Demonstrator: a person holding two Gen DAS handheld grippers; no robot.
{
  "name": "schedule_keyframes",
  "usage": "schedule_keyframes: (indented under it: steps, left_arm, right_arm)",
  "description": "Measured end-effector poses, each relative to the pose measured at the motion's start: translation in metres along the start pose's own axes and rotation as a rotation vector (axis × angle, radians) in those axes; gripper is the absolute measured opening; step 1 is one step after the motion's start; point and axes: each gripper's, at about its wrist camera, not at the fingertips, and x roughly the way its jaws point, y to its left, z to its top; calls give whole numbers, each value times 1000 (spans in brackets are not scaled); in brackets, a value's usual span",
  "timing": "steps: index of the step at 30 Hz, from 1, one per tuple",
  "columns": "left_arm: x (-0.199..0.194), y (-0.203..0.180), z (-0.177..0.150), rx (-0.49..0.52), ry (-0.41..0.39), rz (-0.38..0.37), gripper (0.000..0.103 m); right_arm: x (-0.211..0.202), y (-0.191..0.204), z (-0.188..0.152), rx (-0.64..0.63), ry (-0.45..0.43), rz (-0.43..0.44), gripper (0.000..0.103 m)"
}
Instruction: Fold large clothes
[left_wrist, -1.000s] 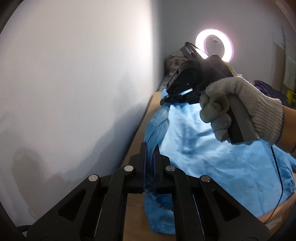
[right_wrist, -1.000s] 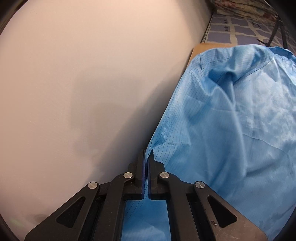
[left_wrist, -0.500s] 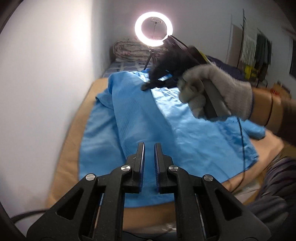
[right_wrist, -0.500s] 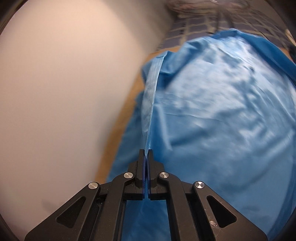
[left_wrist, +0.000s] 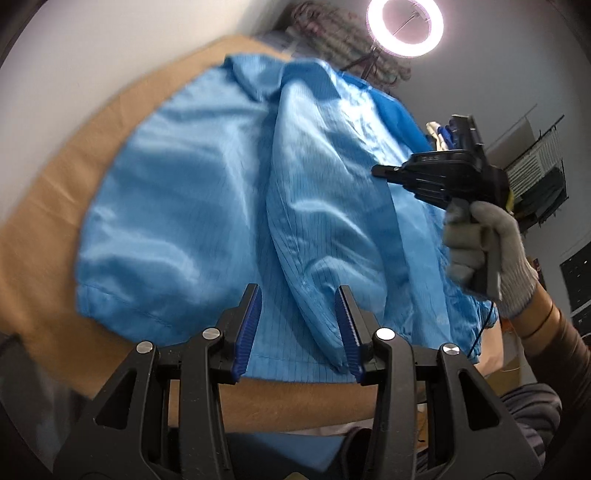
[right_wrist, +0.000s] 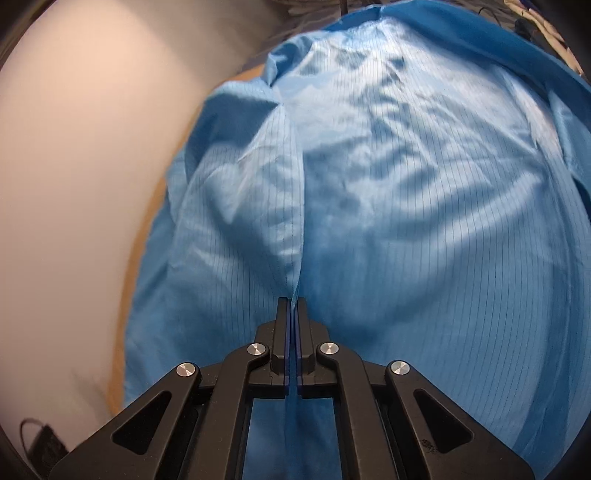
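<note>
left hand-held gripper (left_wrist: 300, 325): just spread, fold released onto tabletop (left_wrist: 74, 155) | right hand-held gripper (right_wrist: 291, 314): pinched on blue garment (right_wrist: 406, 221) edge, kept taut

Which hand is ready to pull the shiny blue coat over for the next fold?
Probably the right gripper: it is shut on a seam of the shiny blue coat. The left gripper has just been opening and grips nothing.

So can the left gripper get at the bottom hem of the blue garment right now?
Probably yes: the left gripper, fingers apart and empty, hangs over the hem of the blue garment with nothing in between.
</note>
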Motion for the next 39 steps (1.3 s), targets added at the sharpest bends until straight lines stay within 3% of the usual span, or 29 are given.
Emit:
schedule_keyframes:
  steps: [6, 8, 10, 11, 13, 16, 25, 32, 35, 39]
  left_arm:
    - [39, 2, 2, -40, 65, -22, 42]
    - [45, 3, 4, -59, 59, -25, 42]
    - [44, 2, 4, -67, 47, -28, 20]
    - [46, 2, 6, -69, 50, -24, 3]
    - [44, 2, 7, -73, 35, -25, 3]
    - [36, 1, 8, -56, 2, -26, 1]
    - [-34, 28, 7, -85, -138, 41, 0]
    - [-96, 54, 0, -103, -266, 154, 0]
    - [-80, 62, -4, -125, -227, 156, 0]
    - [-40, 63, -9, -135, -138, 120, 0]
  right_arm:
    - [-2, -9, -11, -33, 54, -8, 6]
    - [-2, -13, -16, -32, 66, -12, 19]
    - [-1, -17, -19, -26, 76, 4, 21]
    - [-2, -18, -22, -25, 79, 13, 21]
    - [0, -17, -25, -32, 90, 30, 21]
    - [4, -6, -34, -68, 113, 54, 3]
    - [13, 55, -58, -206, 179, 106, 1]
    - [28, 113, -80, -329, 228, 145, 0]
    - [32, 124, -89, -399, 243, 94, 0]
    - [29, 113, -89, -380, 244, 45, 0]
